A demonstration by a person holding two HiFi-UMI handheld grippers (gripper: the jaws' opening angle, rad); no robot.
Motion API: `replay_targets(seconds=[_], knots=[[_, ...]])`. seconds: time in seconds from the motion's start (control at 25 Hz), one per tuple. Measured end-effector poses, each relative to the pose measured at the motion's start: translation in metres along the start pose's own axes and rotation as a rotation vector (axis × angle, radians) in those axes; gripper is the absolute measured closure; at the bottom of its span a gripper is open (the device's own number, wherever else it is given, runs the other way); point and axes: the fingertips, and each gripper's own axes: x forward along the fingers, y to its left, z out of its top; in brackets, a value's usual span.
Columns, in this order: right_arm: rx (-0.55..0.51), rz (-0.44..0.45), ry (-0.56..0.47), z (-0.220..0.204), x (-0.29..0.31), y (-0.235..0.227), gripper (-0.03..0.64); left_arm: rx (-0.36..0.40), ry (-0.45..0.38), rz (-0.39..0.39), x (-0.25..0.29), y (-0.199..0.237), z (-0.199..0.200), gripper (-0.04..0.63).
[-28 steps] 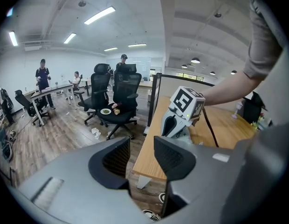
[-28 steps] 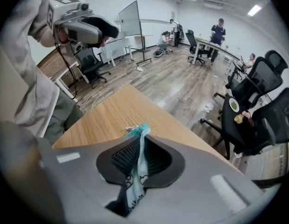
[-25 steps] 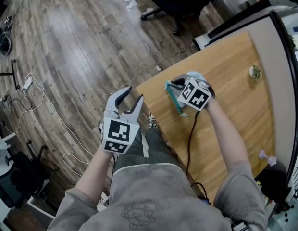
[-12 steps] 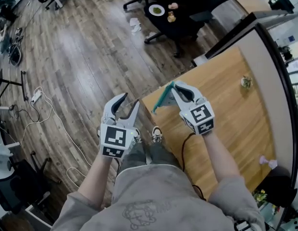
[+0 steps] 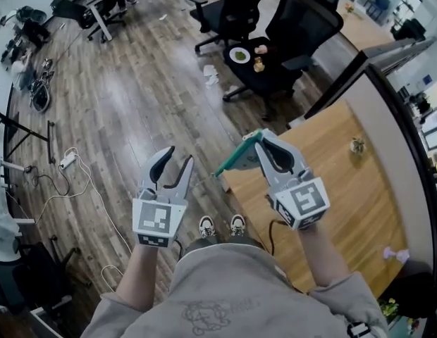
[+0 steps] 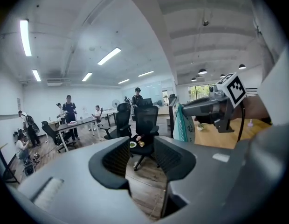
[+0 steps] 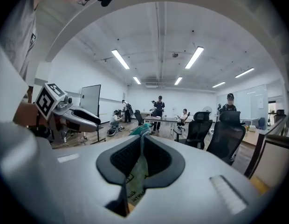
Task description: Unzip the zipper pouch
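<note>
I'm holding the zipper pouch (image 5: 237, 158) pinched in the right hand-held gripper (image 5: 260, 136), up in the air over the table (image 5: 345, 174) corner. Its long edge slants down toward the left hand-held gripper (image 5: 177, 158), which is spread wide, empty, and near the free end.

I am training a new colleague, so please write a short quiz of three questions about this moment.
1. True or false: the left gripper is open and empty.
2. What holds the zipper pouch? A) the left gripper B) the right gripper C) a bare hand
3. Short answer: does the pouch lie on the wooden table?
Key: 1 true; 2 B; 3 no, it hangs in the air.
</note>
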Motion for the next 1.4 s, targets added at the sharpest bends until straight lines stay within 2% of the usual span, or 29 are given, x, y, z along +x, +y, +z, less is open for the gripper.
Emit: replay_targets(seconds=[0.16,0.2,0.32,0.4,0.48,0.56,0.76,0.88,0.96,1.12,1.2,1.4], knots=[[0.008,0.001,-0.031,0.015,-0.013,0.016,0.581,-0.134,-0.095,-0.025,-0.032,0.006,0.021,0.436],[0.012,0.002,-0.031,0.015,-0.016,0.019,0.581,-0.147,-0.106,-0.019,-0.039,0.008,0.023,0.436],[0.025,0.006,-0.028,0.013,-0.022,0.025,0.582,-0.128,-0.104,0.007,-0.053,0.012,0.024,0.436],[0.022,0.014,-0.025,0.013,-0.024,0.027,0.581,-0.118,-0.1,-0.002,-0.054,0.011,0.023,0.436],[0.01,0.036,-0.015,0.015,-0.023,0.032,0.582,-0.119,-0.122,-0.05,-0.054,0.005,0.025,0.436],[-0.01,0.065,-0.01,0.019,-0.023,0.039,0.581,-0.124,-0.157,-0.13,-0.054,-0.006,0.032,0.436],[-0.101,0.133,-0.027,0.039,-0.028,0.065,0.581,-0.141,-0.185,-0.332,-0.053,-0.04,0.053,0.436],[-0.158,0.172,-0.016,0.046,-0.03,0.08,0.582,-0.197,-0.25,-0.44,-0.056,-0.051,0.07,0.436],[-0.184,0.202,-0.01,0.048,-0.033,0.089,0.581,-0.235,-0.262,-0.496,-0.058,-0.059,0.077,0.436],[-0.195,0.251,0.001,0.047,-0.041,0.101,0.581,-0.264,-0.25,-0.579,-0.062,-0.075,0.079,0.442],[-0.204,0.275,-0.004,0.047,-0.042,0.105,0.581,-0.264,-0.239,-0.596,-0.06,-0.079,0.077,0.487],[-0.203,0.331,-0.009,0.046,-0.045,0.115,0.581,-0.266,-0.2,-0.636,-0.06,-0.089,0.068,0.488]])
